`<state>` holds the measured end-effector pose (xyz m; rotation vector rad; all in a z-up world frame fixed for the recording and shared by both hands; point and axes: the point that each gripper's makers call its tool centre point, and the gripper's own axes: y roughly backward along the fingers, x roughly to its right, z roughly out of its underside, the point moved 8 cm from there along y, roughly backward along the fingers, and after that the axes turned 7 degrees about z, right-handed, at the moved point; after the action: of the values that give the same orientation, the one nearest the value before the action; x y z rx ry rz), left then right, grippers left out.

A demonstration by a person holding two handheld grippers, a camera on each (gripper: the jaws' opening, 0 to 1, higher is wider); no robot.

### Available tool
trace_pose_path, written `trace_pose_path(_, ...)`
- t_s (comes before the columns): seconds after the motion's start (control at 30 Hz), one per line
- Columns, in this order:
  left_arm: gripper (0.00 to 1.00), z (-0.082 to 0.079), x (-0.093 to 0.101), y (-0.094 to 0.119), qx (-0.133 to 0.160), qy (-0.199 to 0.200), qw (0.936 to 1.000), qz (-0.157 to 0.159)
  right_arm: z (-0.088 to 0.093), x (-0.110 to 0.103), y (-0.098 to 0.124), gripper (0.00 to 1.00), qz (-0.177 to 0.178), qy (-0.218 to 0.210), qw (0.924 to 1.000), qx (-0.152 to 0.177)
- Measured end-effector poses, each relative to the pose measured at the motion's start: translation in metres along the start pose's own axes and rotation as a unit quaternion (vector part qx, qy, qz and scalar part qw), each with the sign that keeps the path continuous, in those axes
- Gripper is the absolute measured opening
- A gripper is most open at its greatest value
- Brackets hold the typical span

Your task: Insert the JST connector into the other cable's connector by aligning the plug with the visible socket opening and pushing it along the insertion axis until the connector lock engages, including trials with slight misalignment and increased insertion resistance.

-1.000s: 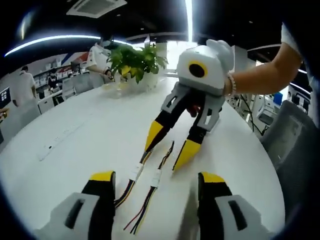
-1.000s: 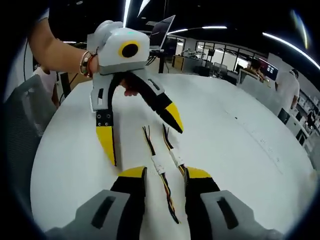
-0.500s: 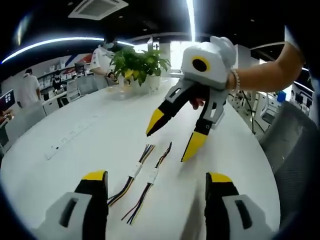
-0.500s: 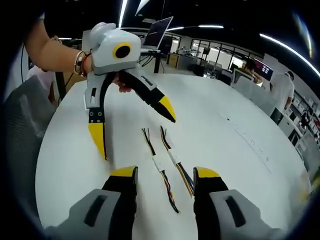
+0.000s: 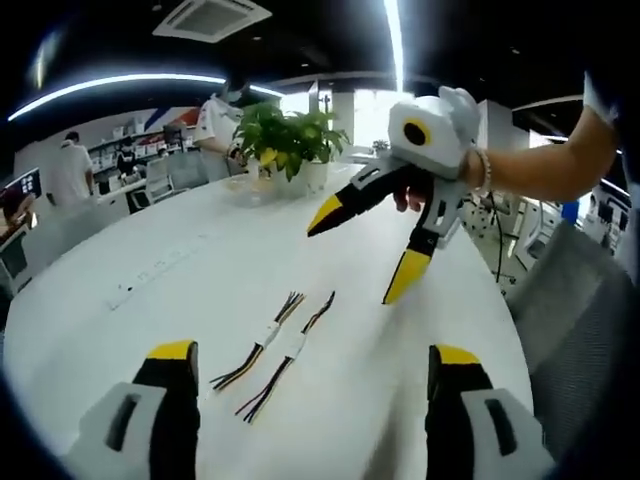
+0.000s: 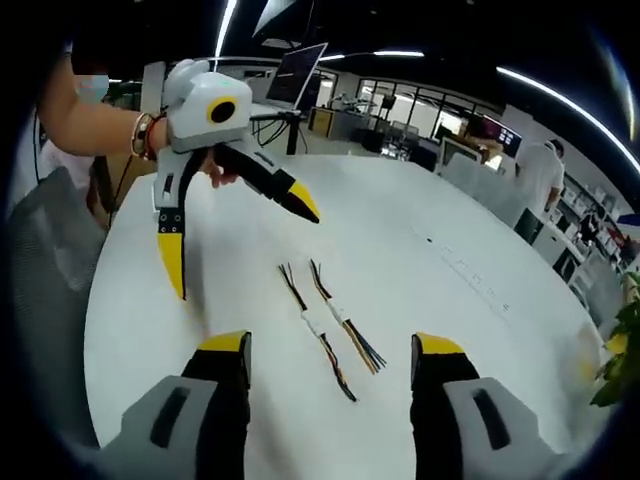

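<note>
Two short wired connector cables (image 5: 272, 352) (image 6: 328, 320) lie side by side on a round table (image 5: 150, 290), between both raised grippers.
</note>
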<state>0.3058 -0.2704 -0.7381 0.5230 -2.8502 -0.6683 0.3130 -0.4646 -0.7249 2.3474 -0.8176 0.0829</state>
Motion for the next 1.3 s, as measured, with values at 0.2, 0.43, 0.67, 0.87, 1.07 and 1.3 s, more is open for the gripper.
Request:
trace_pose_path(0.2,0.99,-0.001,0.010,0.018,0.012,0.012,0.9996,-0.021,-0.001,-0.001,0.017,0.78,0.034,-0.024,0.9991,0.008)
trace_pose_path(0.43,0.99,-0.007,0.020,0.036,0.037,0.022,0.9977,-0.052,-0.005,-0.006,0.040,0.82,0.064,-0.035,0.9971,0.020)
trace_pose_path(0.67,0.99,-0.013,0.029,0.058,0.063,0.031,0.9945,-0.078,-0.008,-0.009,0.064,0.91,0.094,-0.056,0.9935,0.032)
trace_pose_path(0.87,0.99,-0.015,0.038,0.078,0.073,0.032,0.9915,-0.103,-0.007,-0.014,0.081,0.92,0.116,-0.058,0.9909,0.038)
trace_pose_path(1.07,0.99,-0.019,0.059,0.100,0.087,0.016,0.9890,-0.118,-0.011,-0.022,0.106,0.92,0.148,-0.063,0.9856,0.052)
trace_pose_path(1.3,0.99,-0.017,0.078,0.126,0.117,0.034,0.9827,-0.139,-0.004,-0.033,0.130,0.95,0.196,-0.078,0.9754,0.064)
